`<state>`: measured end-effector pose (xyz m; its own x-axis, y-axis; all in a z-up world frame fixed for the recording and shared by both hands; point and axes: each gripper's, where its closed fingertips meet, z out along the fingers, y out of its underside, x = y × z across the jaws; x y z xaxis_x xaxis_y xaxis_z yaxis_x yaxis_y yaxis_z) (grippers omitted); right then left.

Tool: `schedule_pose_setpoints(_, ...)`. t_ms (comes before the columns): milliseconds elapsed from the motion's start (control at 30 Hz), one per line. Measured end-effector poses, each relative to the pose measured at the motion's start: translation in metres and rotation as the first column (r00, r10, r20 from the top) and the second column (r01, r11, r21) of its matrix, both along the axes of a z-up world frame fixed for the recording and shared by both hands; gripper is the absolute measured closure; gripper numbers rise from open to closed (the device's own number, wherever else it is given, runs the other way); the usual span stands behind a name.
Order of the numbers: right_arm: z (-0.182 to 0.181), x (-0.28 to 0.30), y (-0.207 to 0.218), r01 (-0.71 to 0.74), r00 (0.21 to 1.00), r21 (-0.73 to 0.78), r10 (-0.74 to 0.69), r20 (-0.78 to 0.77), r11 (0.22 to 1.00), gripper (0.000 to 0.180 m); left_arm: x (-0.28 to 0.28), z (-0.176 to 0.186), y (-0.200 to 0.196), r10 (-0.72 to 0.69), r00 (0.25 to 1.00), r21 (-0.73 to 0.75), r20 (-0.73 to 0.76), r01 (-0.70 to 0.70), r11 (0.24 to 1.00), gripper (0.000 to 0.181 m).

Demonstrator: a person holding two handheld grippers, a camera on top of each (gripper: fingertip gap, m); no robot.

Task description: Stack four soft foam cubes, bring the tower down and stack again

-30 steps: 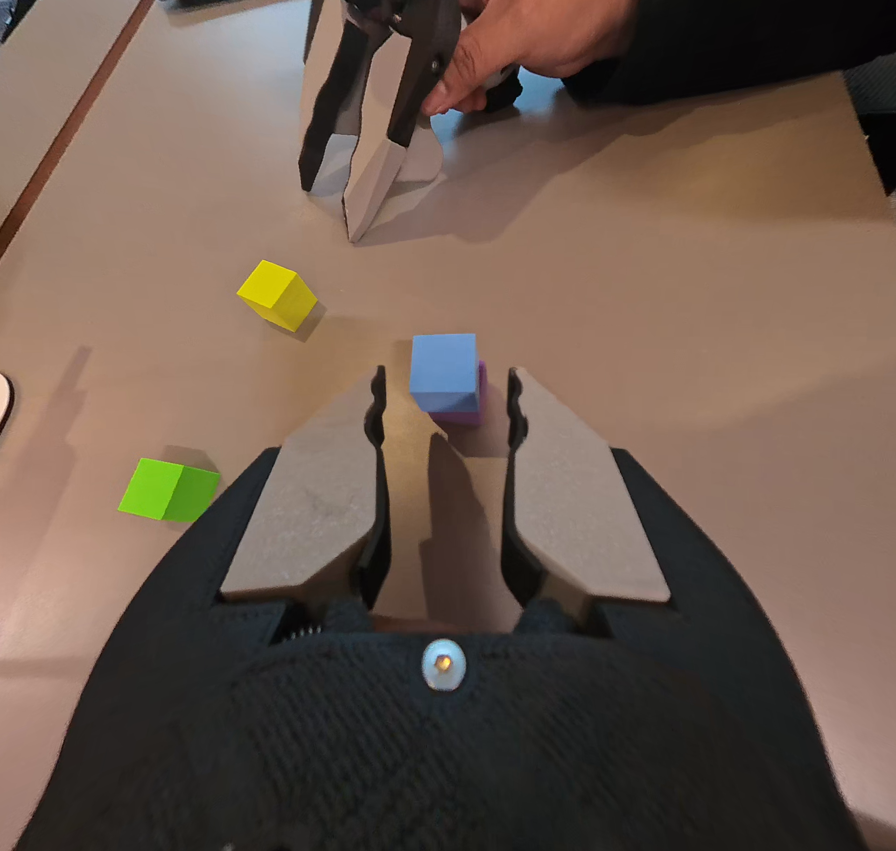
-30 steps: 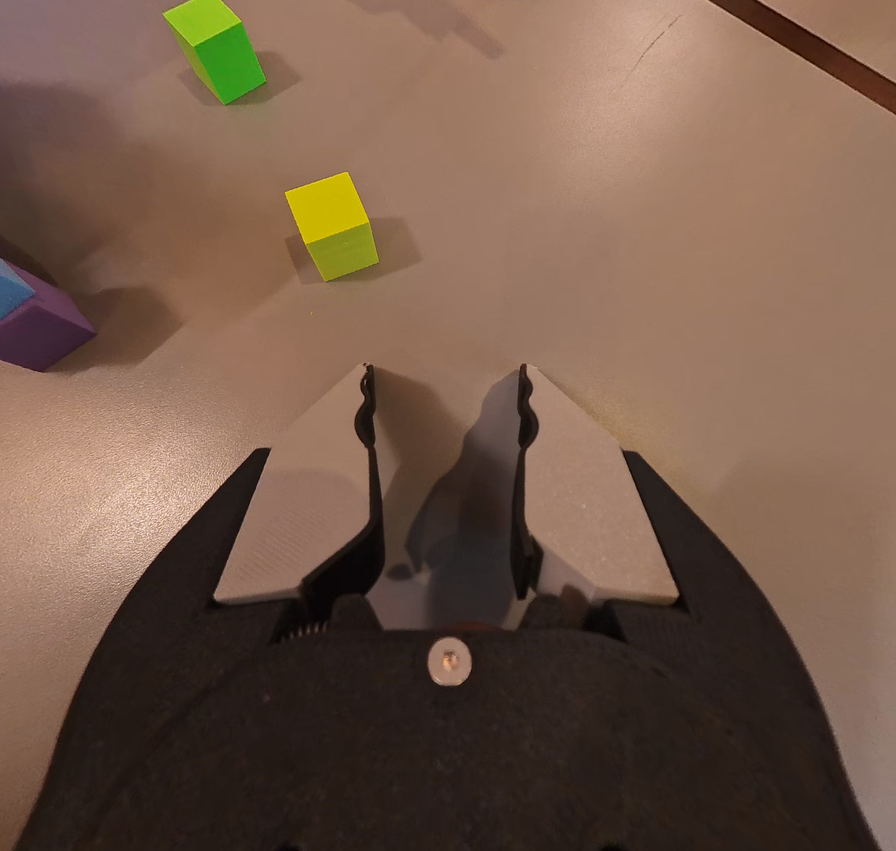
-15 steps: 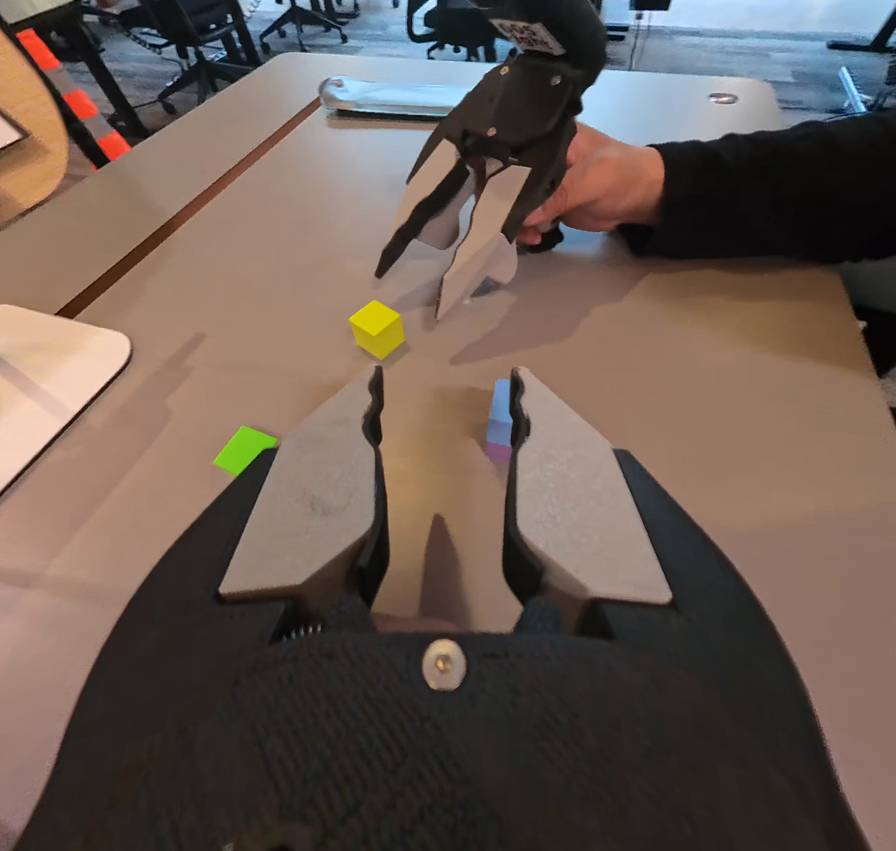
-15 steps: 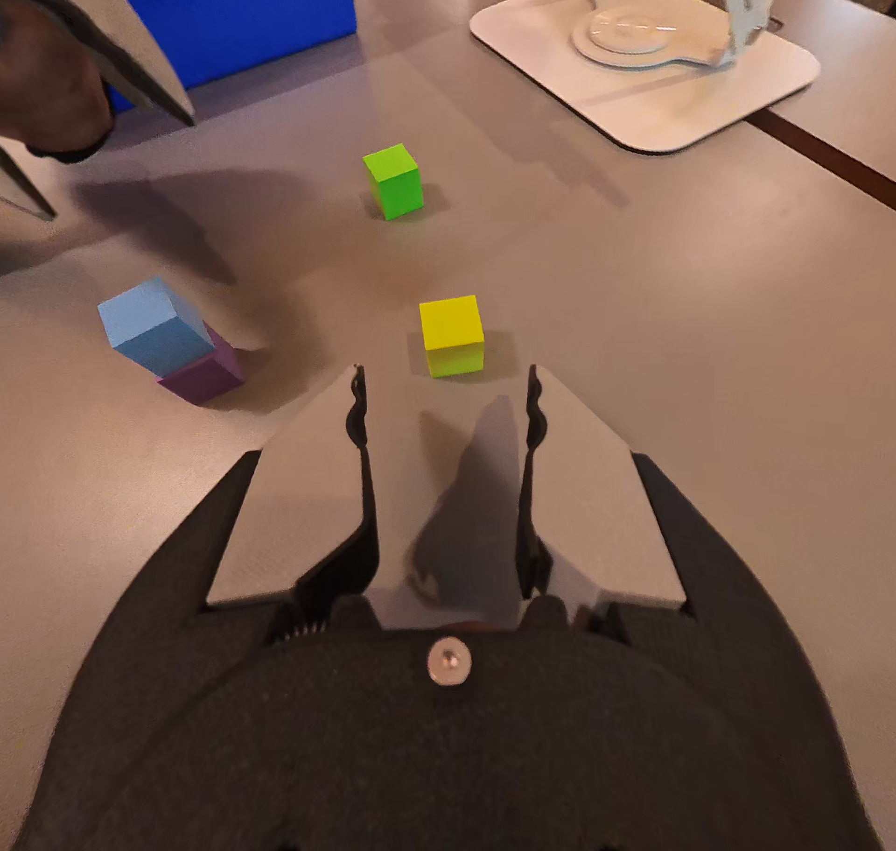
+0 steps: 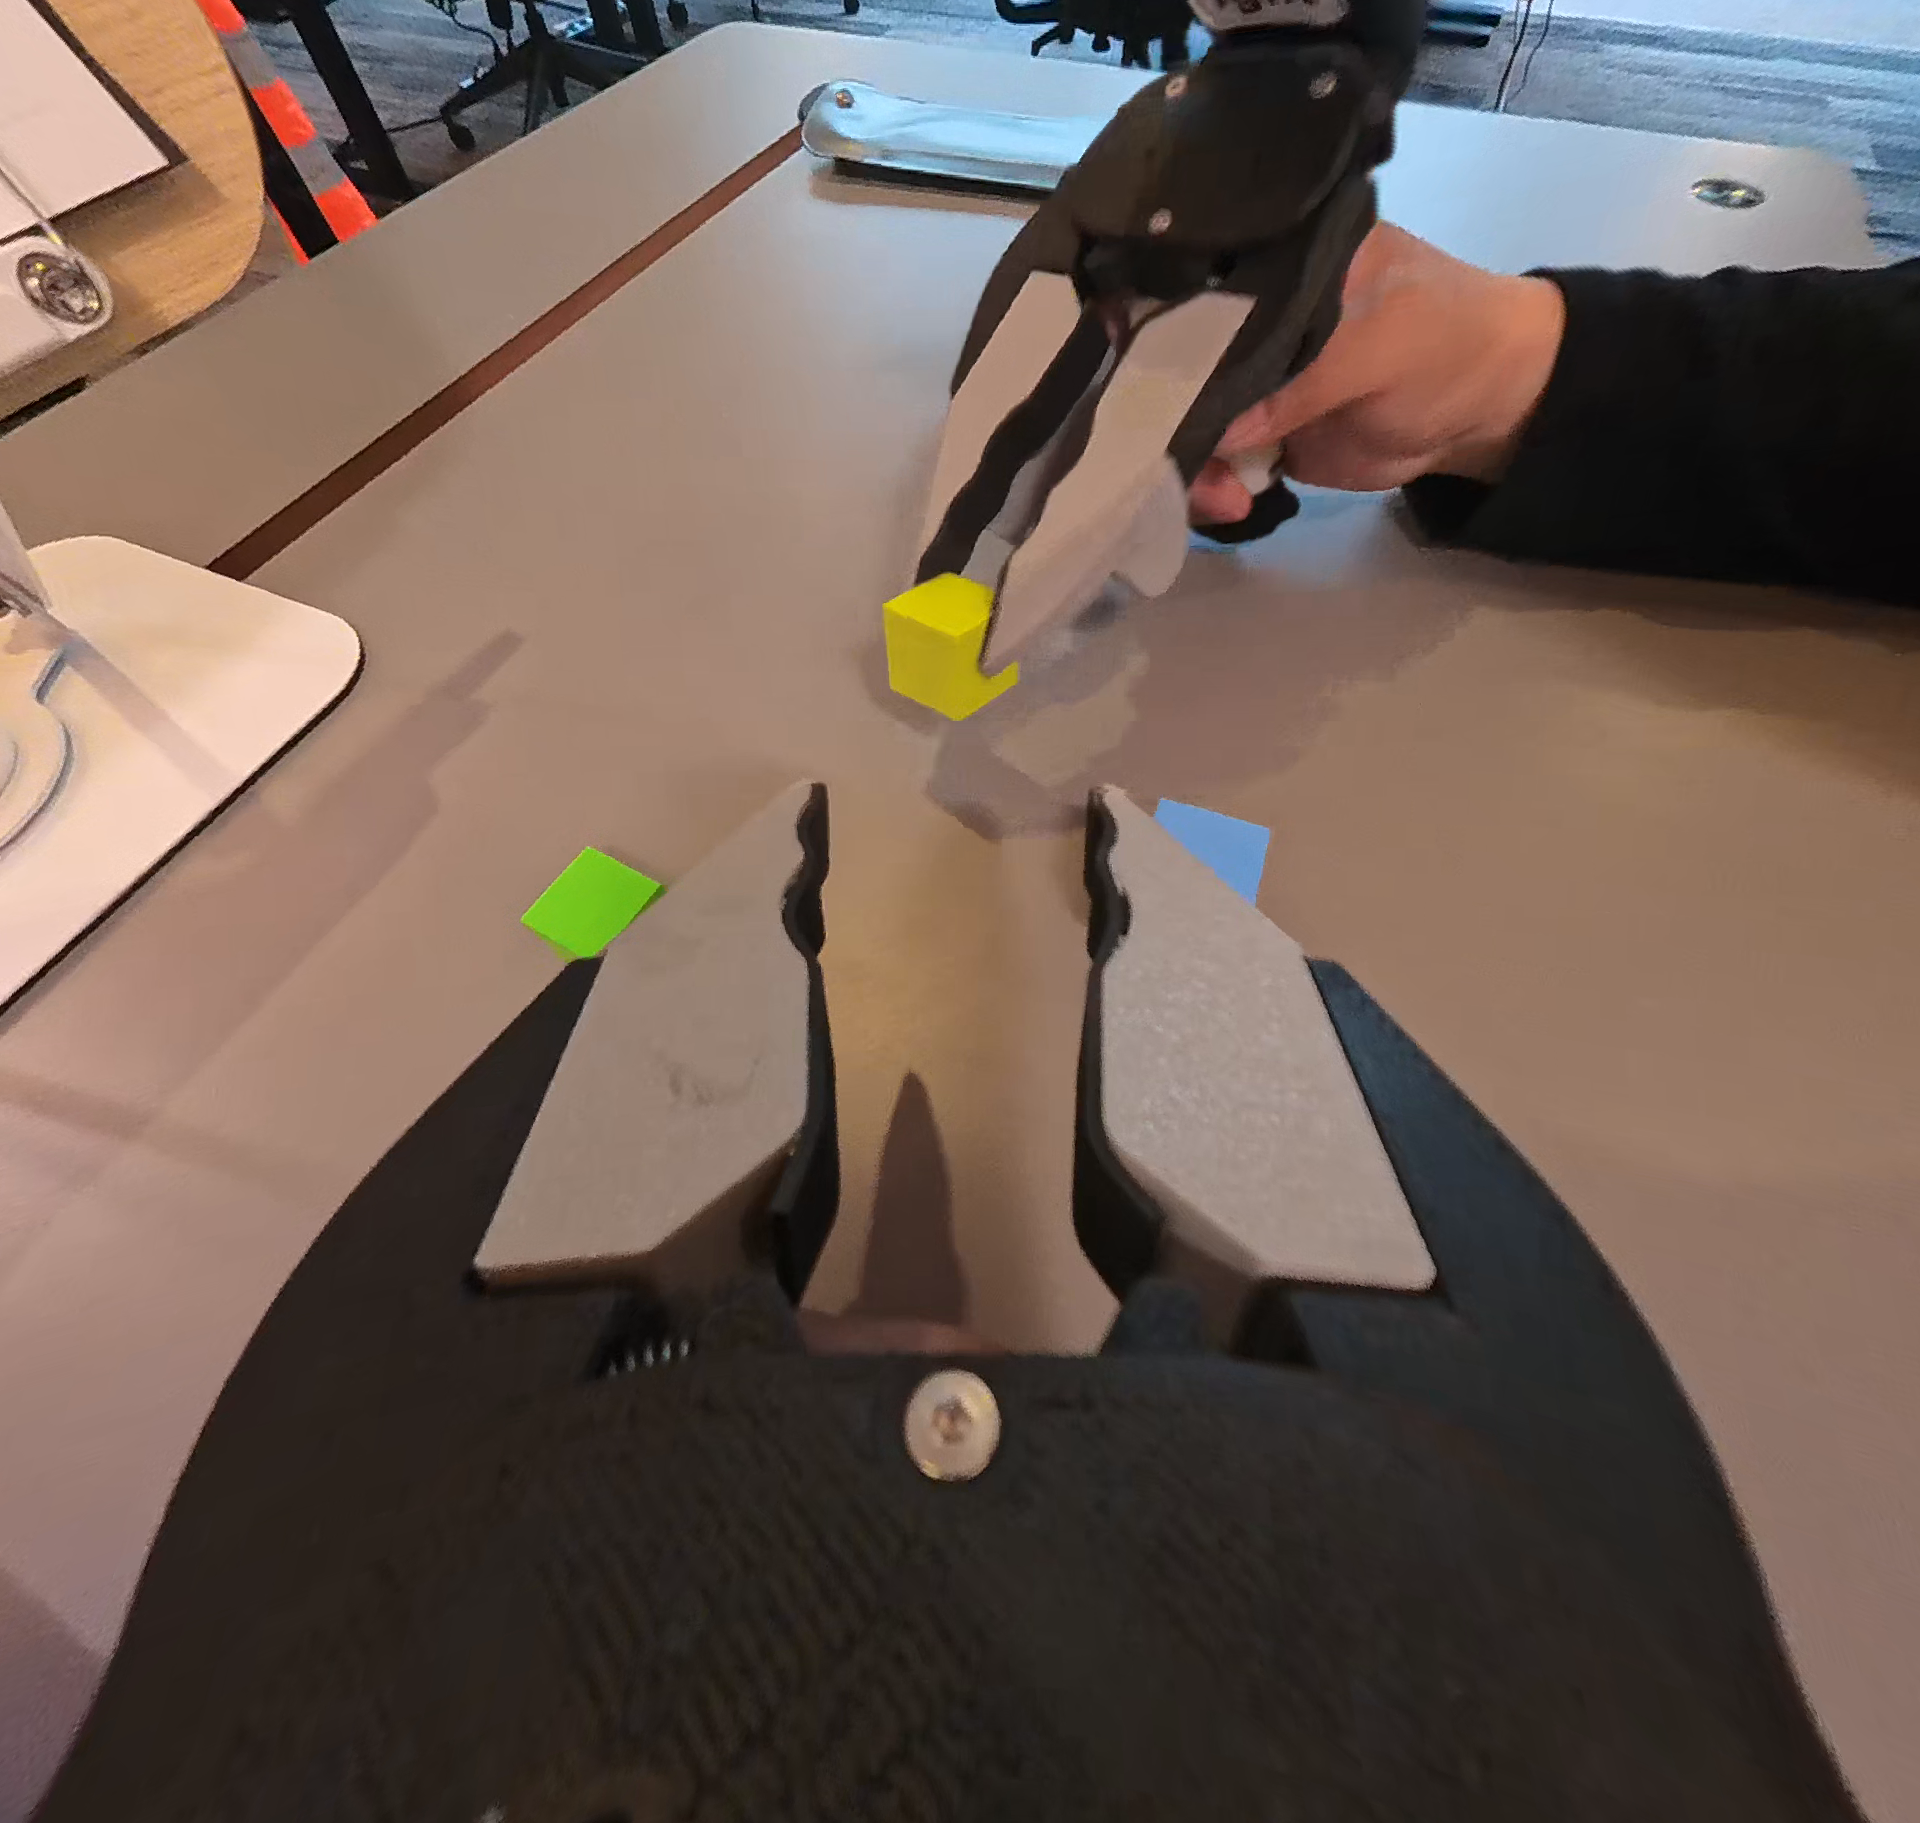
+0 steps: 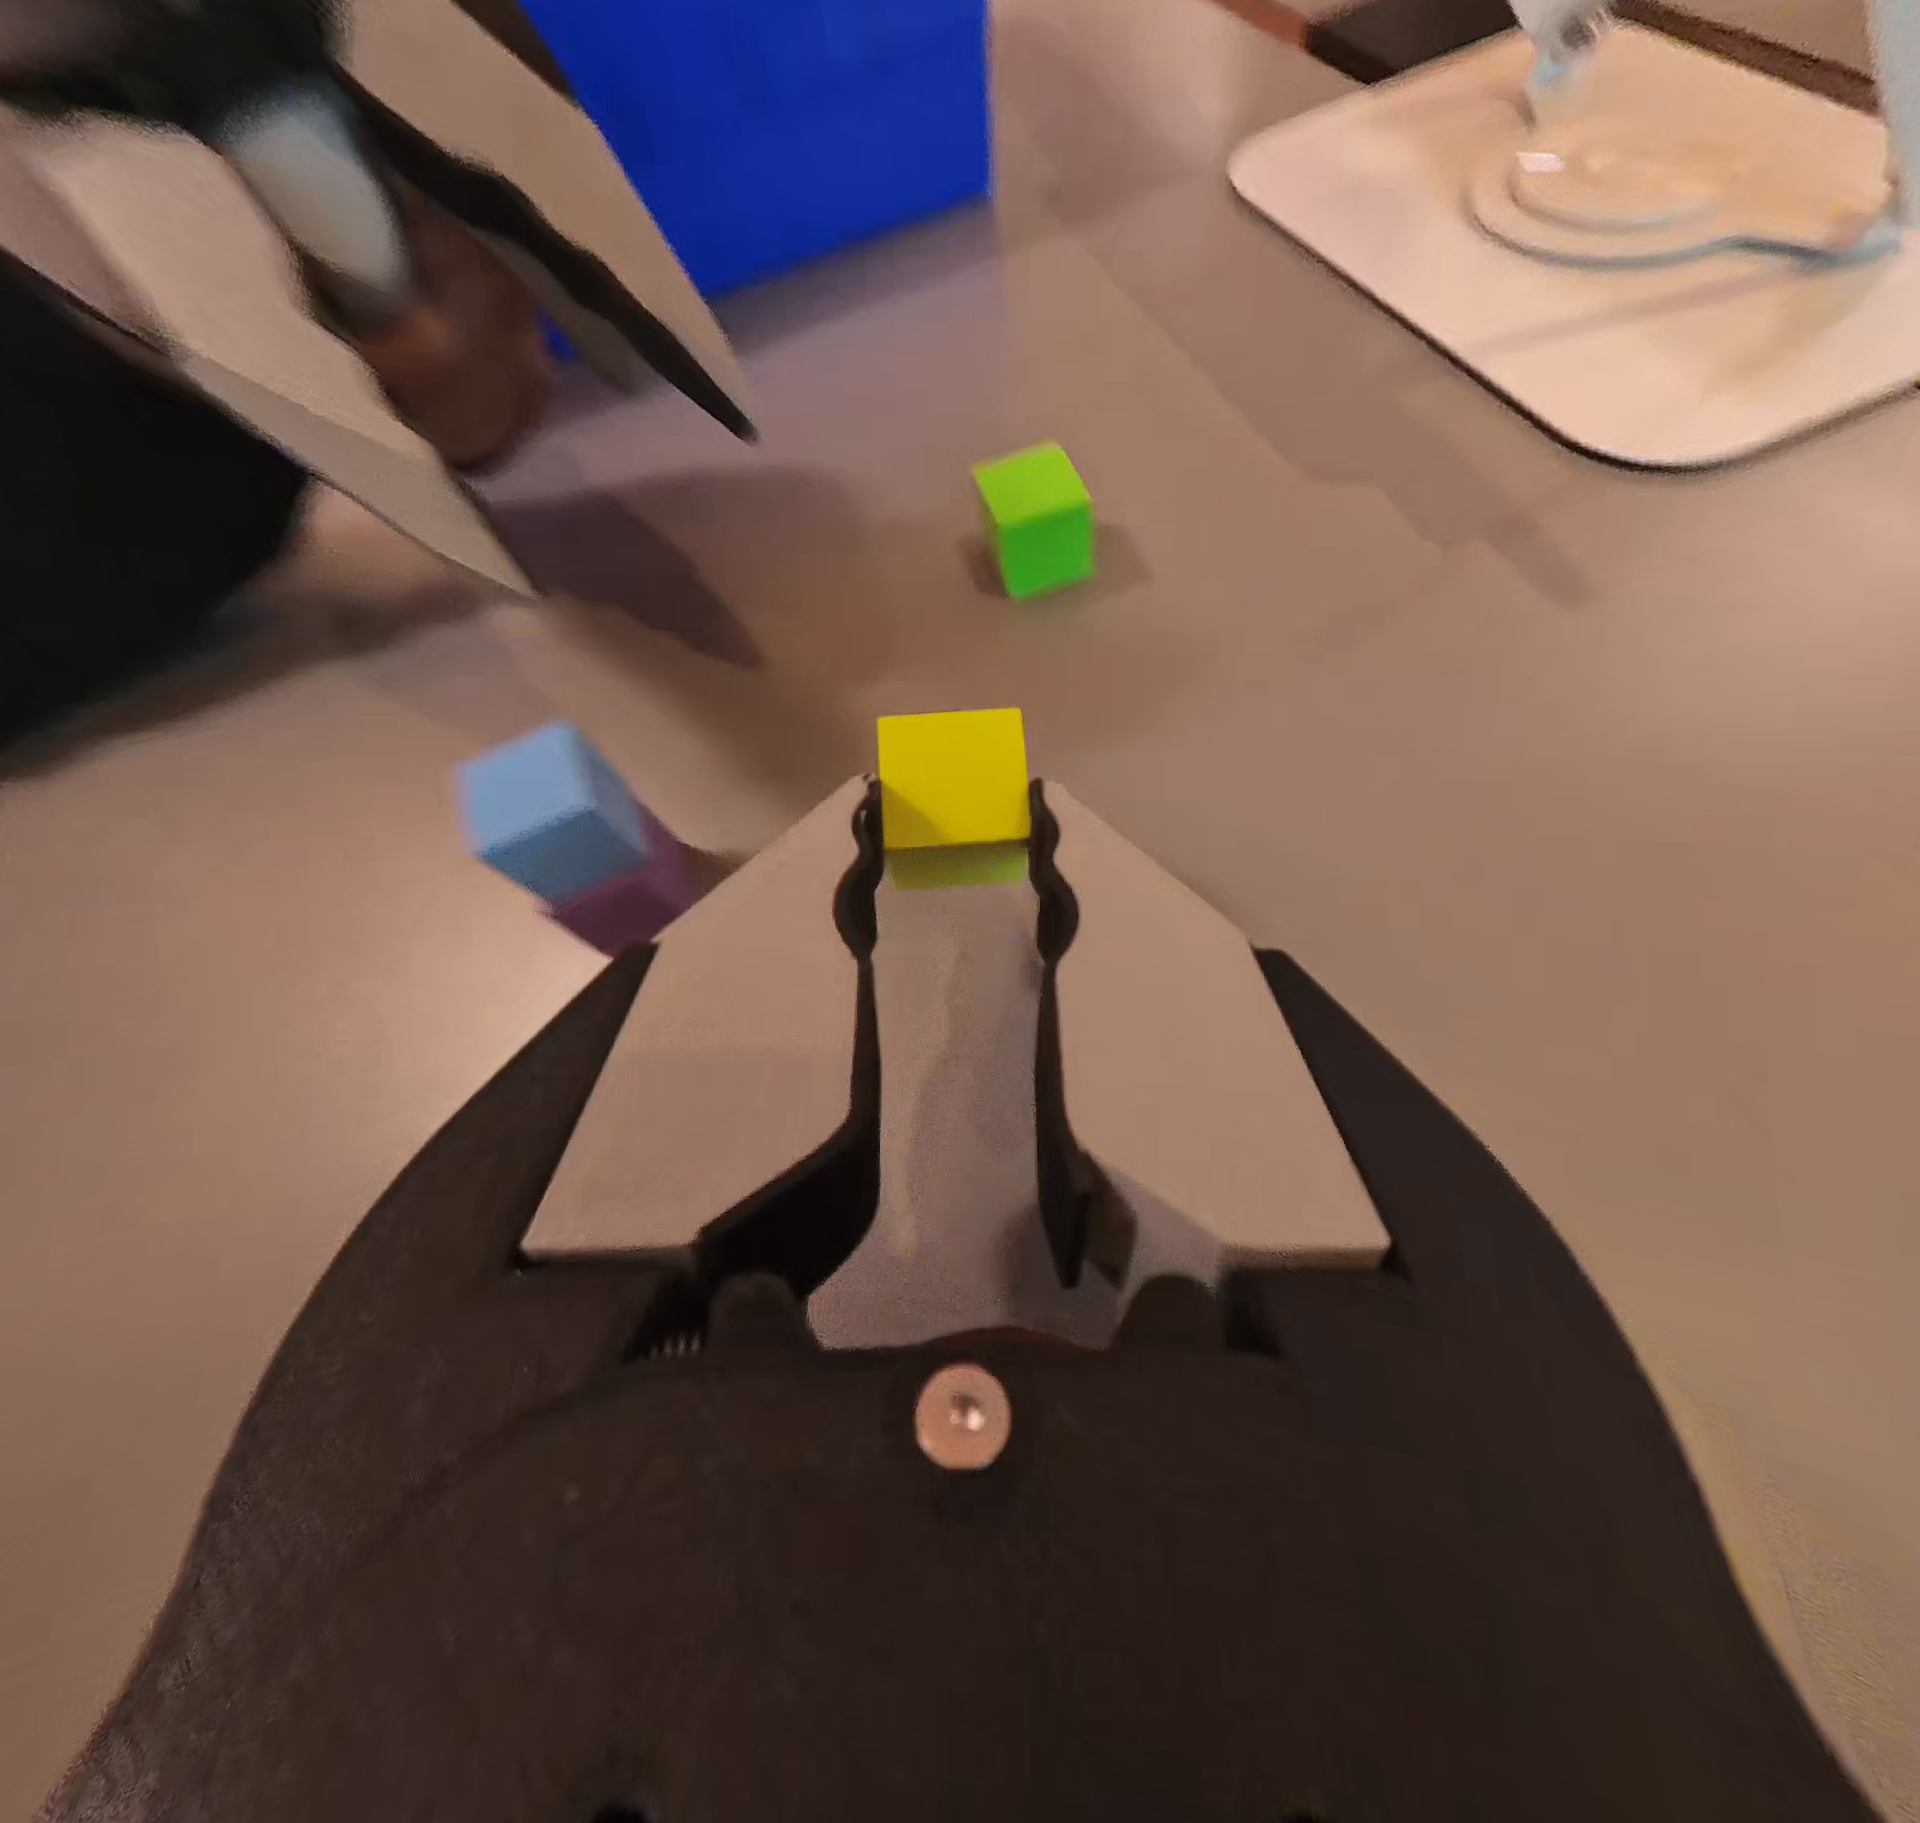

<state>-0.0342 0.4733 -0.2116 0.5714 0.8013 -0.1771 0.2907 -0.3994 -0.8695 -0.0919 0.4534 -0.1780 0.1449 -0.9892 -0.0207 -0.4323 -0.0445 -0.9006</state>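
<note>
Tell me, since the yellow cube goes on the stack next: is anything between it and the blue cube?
Nothing visible. The yellow cube sits between the right gripper's jaws, and only bare table separates it from the blue cube atop the purple cube. The green cube and left gripper lie off that path.

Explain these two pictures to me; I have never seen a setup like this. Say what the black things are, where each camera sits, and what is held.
No robot: a person holds hand tongs, each with a camera looking along its fingers. The left tongs are open and empty. The right tongs, with the holding hand seen from the left camera, have their fingertips on either side of the yellow cube; whether they grip yet is unclear. On the table lie a green cube and a blue cube on a purple cube.
</note>
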Motion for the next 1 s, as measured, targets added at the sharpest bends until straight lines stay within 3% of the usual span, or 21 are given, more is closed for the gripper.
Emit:
schedule_pose_setpoints(100,0.031,-0.010,-0.017,-0.062,0.978,-0.028,0.055,-0.203,0.998,0.155,0.005,0.007,-0.005,-0.019,1.000,0.074,0.021,0.017,0.997,0.133)
schedule_pose_setpoints(233,0.055,-0.015,-0.035,-0.148,0.920,-0.078,0.108,-0.377,0.986,0.155,0.014,0.024,-0.029,-0.124,0.990,0.311,0.065,0.098,0.945,0.143)
schedule_pose_setpoints(467,0.089,-0.016,-0.057,-0.322,0.744,-0.149,0.153,-0.651,0.935,0.155,0.020,0.042,-0.040,-0.144,0.983,0.525,0.111,0.065,0.849,0.143)
schedule_pose_setpoints(567,0.086,-0.021,-0.065,-0.380,0.737,-0.171,0.186,-0.650,0.909,0.155,0.021,0.038,-0.046,-0.166,0.983,0.559,0.079,0.094,0.824,0.145)
schedule_pose_setpoints(667,0.070,-0.027,-0.069,-0.378,0.796,-0.197,0.209,-0.568,0.905,0.155,0.023,0.034,-0.049,-0.172,0.984,0.584,0.049,0.112,0.804,0.144)
schedule_pose_setpoints(1000,0.064,-0.033,-0.073,-0.371,0.829,-0.203,0.225,-0.512,0.906,0.155,0.023,0.030,-0.056,-0.198,0.980,0.581,0.020,0.150,0.800,0.147)
